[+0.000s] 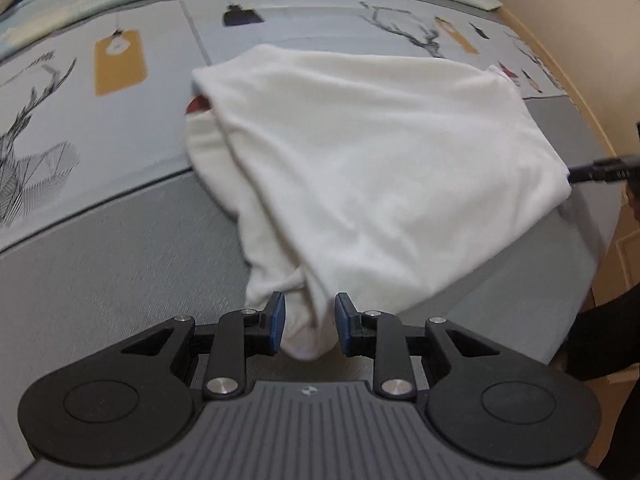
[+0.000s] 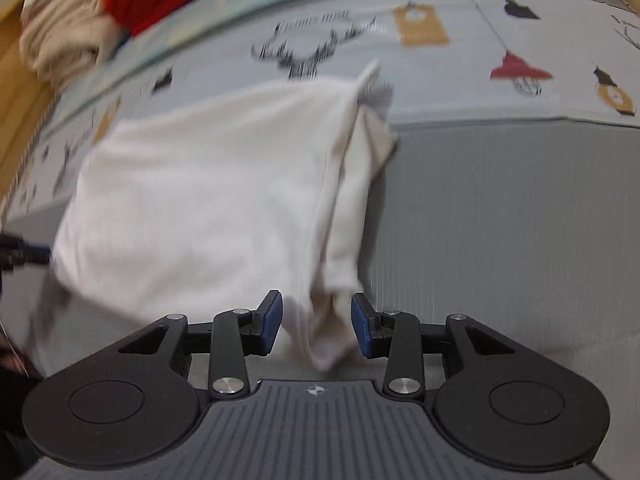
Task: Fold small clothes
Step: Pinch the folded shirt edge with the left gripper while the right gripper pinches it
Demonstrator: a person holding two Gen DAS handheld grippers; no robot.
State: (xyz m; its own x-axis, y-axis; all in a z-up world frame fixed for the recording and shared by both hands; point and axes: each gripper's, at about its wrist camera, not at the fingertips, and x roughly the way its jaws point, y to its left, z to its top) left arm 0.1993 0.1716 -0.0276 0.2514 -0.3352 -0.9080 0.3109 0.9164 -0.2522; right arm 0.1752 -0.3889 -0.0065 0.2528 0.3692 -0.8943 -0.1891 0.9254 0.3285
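Note:
A white garment [image 1: 360, 152] lies partly folded on the grey mat, with a bit of red print showing at its far left edge. My left gripper [image 1: 310, 322] is open, and a corner of the cloth lies between its blue pads without being pinched. The same garment [image 2: 208, 200] shows blurred in the right wrist view. My right gripper [image 2: 316, 326] is open with a bunched corner of the cloth between its blue pads. The other gripper's fingers [image 1: 596, 170] touch the garment's right corner in the left wrist view.
The mat [image 1: 120, 264] is grey in front and printed with deer and tags [image 1: 118, 62] behind. A pile of beige and red clothes [image 2: 100, 8] lies beyond the mat's far edge. A wooden floor [image 1: 592, 92] borders the mat on the right.

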